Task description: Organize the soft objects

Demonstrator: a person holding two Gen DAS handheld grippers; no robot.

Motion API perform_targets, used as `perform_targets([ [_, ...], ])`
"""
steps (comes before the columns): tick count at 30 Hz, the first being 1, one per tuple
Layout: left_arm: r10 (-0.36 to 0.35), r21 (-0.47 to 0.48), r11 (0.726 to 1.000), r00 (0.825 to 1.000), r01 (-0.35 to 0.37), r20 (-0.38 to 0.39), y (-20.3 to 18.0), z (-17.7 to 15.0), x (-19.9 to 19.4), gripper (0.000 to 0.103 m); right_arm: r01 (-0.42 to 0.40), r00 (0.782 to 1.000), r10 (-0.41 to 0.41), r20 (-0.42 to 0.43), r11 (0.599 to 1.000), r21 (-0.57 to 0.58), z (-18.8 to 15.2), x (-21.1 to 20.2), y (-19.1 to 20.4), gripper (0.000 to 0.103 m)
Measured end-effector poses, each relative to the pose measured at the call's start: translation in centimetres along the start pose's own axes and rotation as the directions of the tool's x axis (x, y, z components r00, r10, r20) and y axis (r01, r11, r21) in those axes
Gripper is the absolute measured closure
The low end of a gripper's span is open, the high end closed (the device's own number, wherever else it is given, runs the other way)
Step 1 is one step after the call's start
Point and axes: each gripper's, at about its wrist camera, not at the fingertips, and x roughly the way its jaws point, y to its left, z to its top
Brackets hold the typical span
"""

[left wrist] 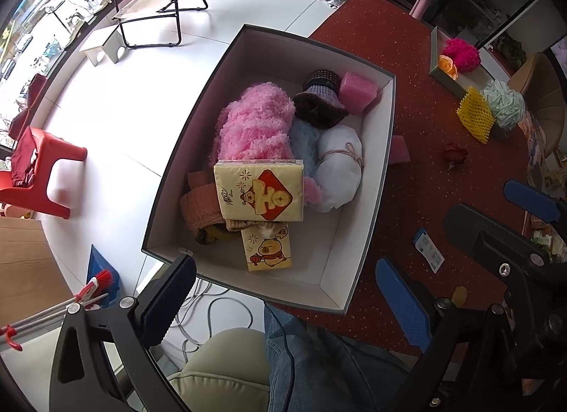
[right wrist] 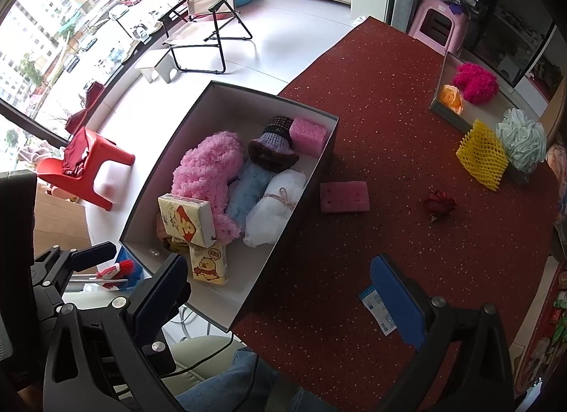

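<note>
Much of the sorting appears done: inside the open grey box [left wrist: 384, 150] are seen a fluffy pink item [left wrist: 255, 125], a pale blue fuzzy item [left wrist: 306, 139], a white bundle tied with string [left wrist: 340, 171], a dark knitted hat [left wrist: 319, 100] and a pink foam block [left wrist: 358, 88] in the far corner of the box, while two yellow tissue packs [left wrist: 262, 196] are stacked at the near end of the box over some brownish knitted pieces. Several soft things are left outside it on the red table [right wrist: 372, 111]: a pink sponge [right wrist: 344, 197] lies just beside the box wall, a dark red fabric rose [right wrist: 438, 204] lies farther from the box, and a yellow foam net [right wrist: 482, 157] touches a pale green bath pouf [right wrist: 522, 142] well apart from the box. A smaller tray [right wrist: 444, 111] beyond them holds a magenta fluffy item [right wrist: 475, 84] and an orange fabric flower [right wrist: 450, 97]; whether these are meant to stay there cannot be told. The task is judged to be past its middle, with the sponge the nearest piece remaining. The left gripper [left wrist: 287, 305] is held above the near end of the box, its jaws spread wide and nothing gripped or touched. The right gripper [right wrist: 283, 298] is held over the near box corner and the table, its jaws likewise spread wide and empty.
</note>
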Motion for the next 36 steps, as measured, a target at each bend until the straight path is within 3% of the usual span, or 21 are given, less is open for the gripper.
perform_targets([
  [31, 0.023, -0.046, 0.999, 0.999, -0.024, -0.025, 1.4, -0.2, 0.9, 0.001, 0.034, 0.999, -0.034, -0.021, 0.999, -0.009, 0.0, 0.6, -0.4, 0.000],
  [36, 0.016, -0.042, 0.999, 1.000, -0.016, 0.004, 1.5, -0.1, 0.4, 0.001, 0.032, 0.999, -0.032, -0.022, 0.999, -0.010, 0.2, 0.6, -0.2, 0.000],
])
